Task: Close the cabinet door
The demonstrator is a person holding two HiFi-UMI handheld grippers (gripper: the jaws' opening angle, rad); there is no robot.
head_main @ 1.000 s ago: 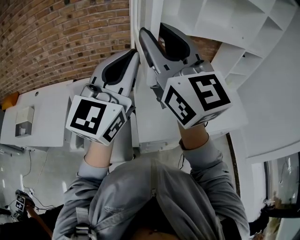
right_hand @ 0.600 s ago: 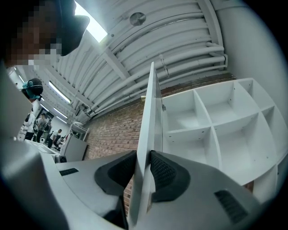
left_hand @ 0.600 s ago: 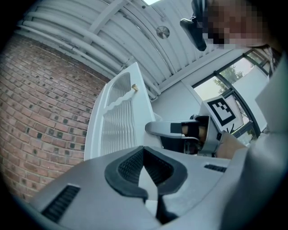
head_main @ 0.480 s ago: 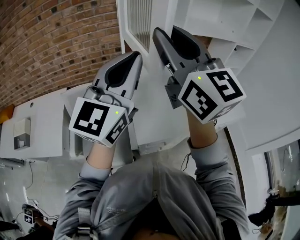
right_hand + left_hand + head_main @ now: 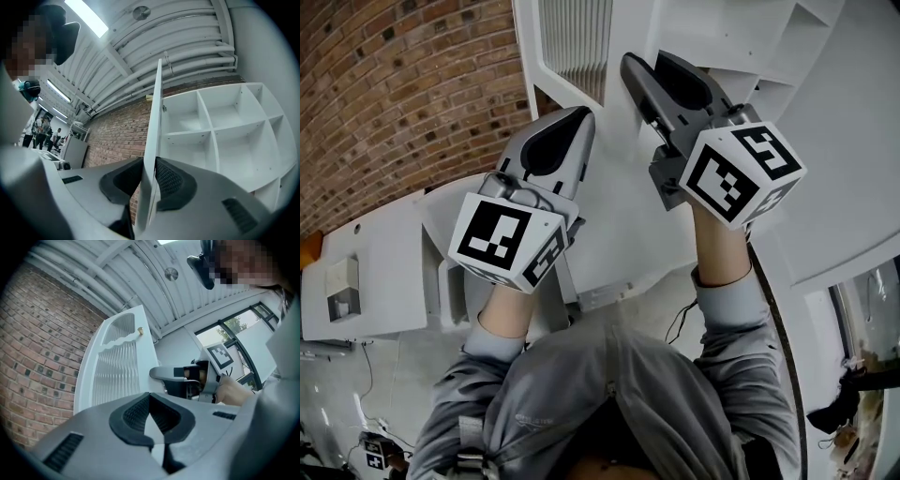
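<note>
The white cabinet door [image 5: 577, 37] has a ribbed panel and stands open, edge-on in the right gripper view [image 5: 154, 140]. My right gripper [image 5: 642, 70] has just been closing its jaws on that door edge, and the pads [image 5: 171, 180] press it from both sides. The open white shelving [image 5: 211, 126] lies to the right of the door. My left gripper [image 5: 581, 117] is held beside the door's ribbed face [image 5: 117, 366], jaws together with nothing between them. A small knob [image 5: 139, 330] shows near the door's top corner.
A brick wall [image 5: 394, 94] runs behind the cabinet on the left. A white counter [image 5: 375, 272] stands below it at the left. Cabinet shelves [image 5: 797, 37] fill the upper right. Distant people [image 5: 44, 129] stand far off to the left.
Both grippers have shifted right and upward in the head view. More of the door's ribbed face now shows above the left gripper.
</note>
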